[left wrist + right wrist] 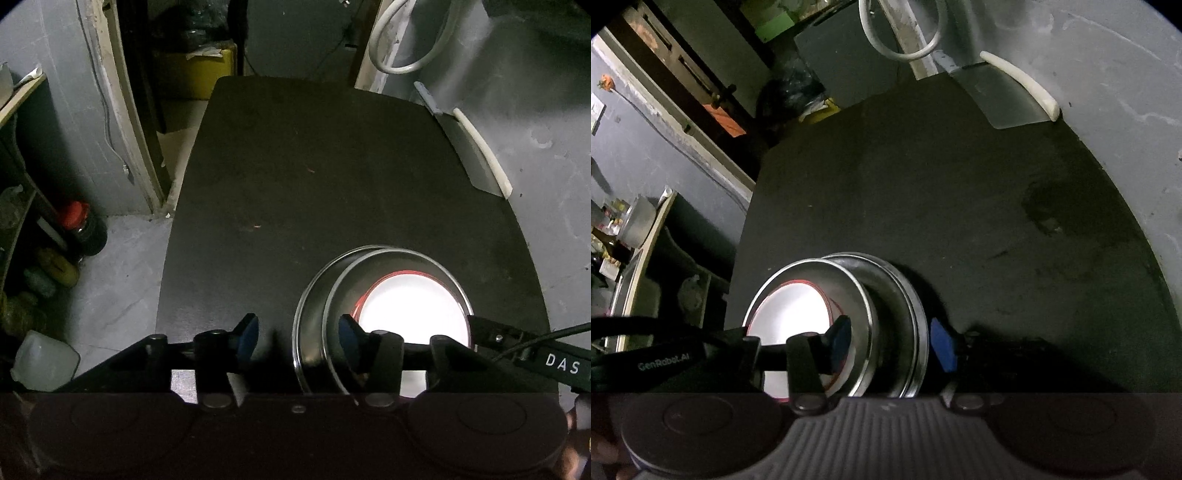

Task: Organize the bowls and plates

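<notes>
Two steel bowls sit nested near the front edge of a black table (314, 166). The outer bowl (308, 317) (905, 295) holds the inner bowl (406, 258) (849, 284), which lies off centre in it. A white plate with a red rim (413, 310) (790, 314) lies inside the inner bowl. My left gripper (298, 334) is open and straddles the left walls, its right finger inside the bowl. My right gripper (891, 341) is open and straddles the opposite walls. Its left finger is inside and its right finger is close to the outer rim.
A flat metal blade with a white strip (480, 162) (1008, 99) lies at the table's far right corner. A white hose loop (406, 37) hangs behind. Bottles (81, 229) and a plastic jug (44, 362) stand on the floor to the left, beside a shelf.
</notes>
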### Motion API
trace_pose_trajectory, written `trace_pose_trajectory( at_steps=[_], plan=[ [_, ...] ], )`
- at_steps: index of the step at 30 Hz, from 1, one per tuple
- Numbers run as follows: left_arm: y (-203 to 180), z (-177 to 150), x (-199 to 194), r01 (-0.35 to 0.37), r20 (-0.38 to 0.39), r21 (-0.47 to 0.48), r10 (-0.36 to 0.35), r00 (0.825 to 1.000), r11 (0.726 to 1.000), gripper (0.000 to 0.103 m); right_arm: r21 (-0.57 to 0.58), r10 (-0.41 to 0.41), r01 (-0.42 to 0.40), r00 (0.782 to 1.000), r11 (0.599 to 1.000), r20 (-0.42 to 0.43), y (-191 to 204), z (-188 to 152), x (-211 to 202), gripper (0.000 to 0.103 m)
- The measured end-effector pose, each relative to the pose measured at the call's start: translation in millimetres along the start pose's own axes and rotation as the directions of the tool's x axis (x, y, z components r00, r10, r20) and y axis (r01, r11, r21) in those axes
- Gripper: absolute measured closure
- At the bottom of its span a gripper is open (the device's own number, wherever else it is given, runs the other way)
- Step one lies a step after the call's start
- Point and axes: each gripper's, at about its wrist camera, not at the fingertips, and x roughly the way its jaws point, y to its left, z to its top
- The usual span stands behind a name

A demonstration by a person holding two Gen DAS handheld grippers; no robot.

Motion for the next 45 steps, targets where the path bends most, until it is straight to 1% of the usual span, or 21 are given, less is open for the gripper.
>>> trace_pose_trajectory(
  at_steps=[3,5,7,9,10,11,13,14,16,17,19,20,22,24,26,28,29,31,34,39,45],
  plan=[
    [0.6,-0.6,-6.8,-0.018,0.031,-0.019,0.018,0.999,1.0,0.041,0.003,-0.005,0.005,1.0,1.0,0.015,0.8,-1.0,-3.8,0.048],
    [4.0,-1.5,-14.6,-0.007,0.071,-0.049,0.01,0.997,0.999,0.021,0.006,-0.009,0.009,0.999,1.0,0.037,0.8,-2.3,-8.3,0.042],
    [7.3,-2.0,-22.9,0.003,0.113,-0.077,0.006,0.994,0.997,0.016,0.0,-0.012,0.012,0.998,1.0,0.063,3.1,-3.0,-13.0,0.034],
    [9.4,-2.7,-28.8,0.004,0.135,-0.091,0.009,0.991,0.996,0.014,-0.015,-0.021,0.023,0.996,1.0,0.085,5.9,-4.1,-18.1,0.031],
    [10.6,-2.9,-30.8,0.004,0.145,-0.094,0.01,0.989,0.996,0.008,-0.025,-0.027,0.03,0.995,0.999,0.098,7.8,-4.9,-20.7,0.028],
    [11.3,-3.5,-32.7,0.004,0.157,-0.096,0.012,0.988,0.995,0.004,-0.034,-0.035,0.039,0.993,0.999,0.111,9.8,-5.8,-23.4,0.024],
    [11.9,-5.4,-36.2,0.005,0.188,-0.096,0.013,0.982,0.995,0.004,-0.046,-0.044,0.051,0.99,0.998,0.137,12.2,-9.0,-29.6,0.018],
    [12.1,-6.6,-37.5,0.008,0.198,-0.092,0.011,0.98,0.996,0.003,-0.05,-0.05,0.058,0.987,0.997,0.152,13.5,-10.9,-33.0,0.014],
    [12.4,-9.1,-39.9,0.018,0.209,-0.08,-0.001,0.978,0.997,0.001,-0.047,-0.06,0.069,0.982,0.996,0.18,14.5,-15.1,-40.8,0.011],
    [12.1,-11.1,-42.3,0.022,0.217,-0.074,-0.006,0.976,0.997,0.001,-0.043,-0.062,0.072,0.979,0.996,0.195,14.7,-16.7,-45.1,0.007],
    [13.8,-15.0,-47.9,0.032,0.24,-0.068,-0.015,0.971,0.997,0.001,-0.027,-0.075,0.084,0.97,0.996,0.233,16.0,-21.1,-54.2,0.001],
    [15.8,-17.5,-51.6,0.041,0.257,-0.069,-0.021,0.966,0.997,0.001,-0.023,-0.08,0.089,0.964,0.996,0.253,16.7,-24.1,-58.4,0.0],
    [20.5,-25.2,-58.9,0.067,0.301,-0.067,-0.044,0.953,0.995,0.001,-0.019,-0.098,0.108,0.949,0.994,0.301,18.9,-32.2,-67.1,0.0],
    [23.4,-32.5,-65.0,0.078,0.339,-0.055,-0.055,0.939,0.995,0.001,0.002,-0.133,0.141,0.927,0.99,0.349,22.0,-43.3,-76.2,0.0],
    [27.0,-41.0,-74.4,0.083,0.378,-0.029,-0.066,0.923,0.996,0.001,0.034,-0.16,0.16,0.896,0.986,0.415,26.6,-59.3,-92.9,0.0],
    [30.3,-49.6,-84.3,0.097,0.419,-0.004,-0.086,0.904,0.995,0.001,0.048,-0.174,0.172,0.864,0.984,0.473,30.9,-72.1,-108.3,0.0],
    [31.8,-53.8,-89.2,0.1,0.439,0.012,-0.095,0.893,0.995,0.001,0.059,-0.187,0.182,0.844,0.981,0.502,34.1,-79.9,-116.1,0.0],
    [34.7,-61.3,-96.9,0.098,0.468,0.049,-0.109,0.877,0.994,0.001,0.09,-0.21,0.193,0.812,0.977,0.544,38.5,-92.6,-127.3,0.0],
    [41.6,-74.0,-106.8,0.092,0.483,0.093,-0.126,0.867,0.991,0.001,0.121,-0.224,0.189,0.783,0.974,0.58,47.1,-112.2,-138.6,0.0],
    [61.0,-98.8,-122.1,0.103,0.49,0.128,-0.153,0.858,0.986,0.001,0.122,-0.262,0.237,0.749,0.964,0.609,72.6,-147.3,-155.2,0.0],
    [85.9,-135.7,-134.7,0.135,0.498,0.13,-0.182,0.848,0.982,0.001,0.129,-0.314,0.302,0.72,0.945,0.619,100.1,-190.9,-174.2,0.0]
  ],
)
